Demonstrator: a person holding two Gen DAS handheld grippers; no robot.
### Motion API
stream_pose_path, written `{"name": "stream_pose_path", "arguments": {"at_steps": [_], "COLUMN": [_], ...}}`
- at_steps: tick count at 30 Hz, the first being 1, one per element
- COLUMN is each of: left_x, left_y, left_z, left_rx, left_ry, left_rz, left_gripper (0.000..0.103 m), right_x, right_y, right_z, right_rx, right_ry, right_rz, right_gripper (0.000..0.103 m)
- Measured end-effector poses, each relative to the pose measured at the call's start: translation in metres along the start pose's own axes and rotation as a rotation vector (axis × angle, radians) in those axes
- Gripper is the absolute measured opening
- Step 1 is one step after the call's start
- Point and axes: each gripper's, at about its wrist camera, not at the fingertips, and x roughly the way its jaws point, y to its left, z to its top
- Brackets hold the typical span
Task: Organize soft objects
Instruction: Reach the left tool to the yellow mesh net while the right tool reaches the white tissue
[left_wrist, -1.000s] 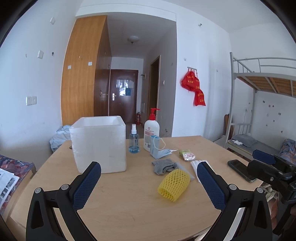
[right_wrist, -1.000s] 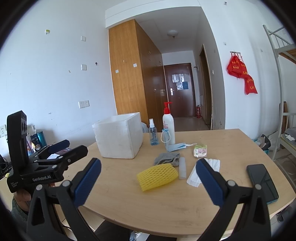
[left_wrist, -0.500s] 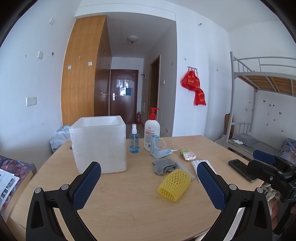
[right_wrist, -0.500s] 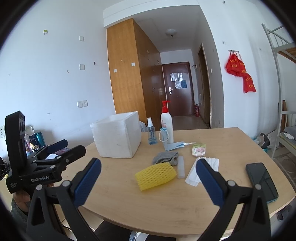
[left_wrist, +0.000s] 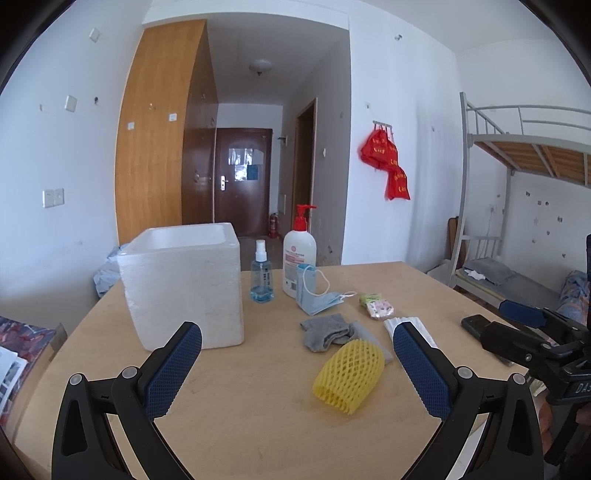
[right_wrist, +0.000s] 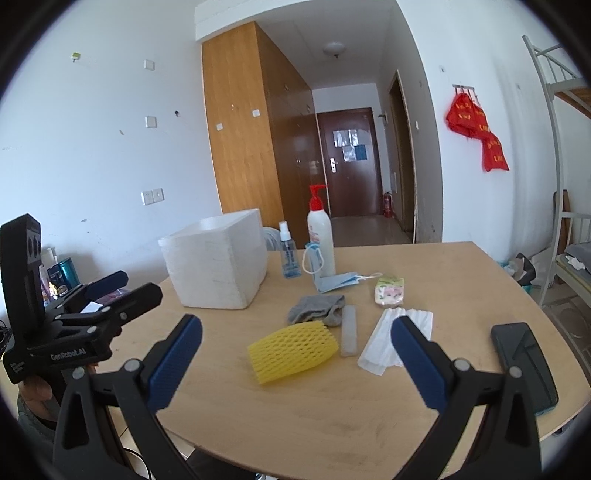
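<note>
Left gripper (left_wrist: 297, 363) & right gripper (right_wrist: 296, 356): jaws spread wide, nothing between the pads; both hovered above the near edge of the desk (left_wrist: 258, 424), clear of it. Neither touched any item. Poses: both held level, fingers aimed across the desk toward the far wall; left gripper sat to the left of the right one, each visible at the side of the other's view.

Just ahead of both lay the net sleeve (right_wrist: 293, 350) (yellow foam mesh), on its side, open end toward the left gripper. Behind it, touching or nearly so: grey sock (right_wrist: 317, 314) & a flat grey strip (right_wrist: 349, 334). To the right, tissues (right_wrist: 395, 341); farther back, mask (right_wrist: 340, 280) leaning on the pump bottle (right_wrist: 320, 236), w/ a small packet (right_wrist: 389, 291) beside.

Foam box (left_wrist: 184, 288), open-topped, stood at left, apart from the soft items; judged the likely bin for them. Phone (right_wrist: 524, 365) lay at the right edge. Wide jaws suited the bulky sleeve, probably the first pick; no sorting had begun.
</note>
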Motion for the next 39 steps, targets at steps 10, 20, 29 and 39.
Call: {"name": "stream_pose_path", "arguments": {"at_steps": [10,20,29,39], "left_x": [0.042,0.082,0.115,0.145], "left_y": [-0.007,-0.014,-0.017,-0.016], "left_z": [0.005,-0.001,-0.008,-0.018], "left_rx": [0.02,0.052,0.055,0.052], "left_ry": [0.067,0.155,0.237,0.333], "left_rz": [-0.033,-0.062,-0.077,-0.101], "left_gripper": [0.103,0.103,0.103,0.103], "right_x": [0.033,0.063,0.087,0.108], "right_y": [-0.025,-0.048,-0.061,-0.076], "right_z": [0.005,0.004,0.001,-0.004], "right_rx": [0.03,0.056,0.073,0.087], "right_ry": [0.082,0.162,0.226,0.291], "right_rz": [-0.056,-0.086,-0.107,-0.133], "right_gripper": [0.103,0.103,0.103,0.103]}}
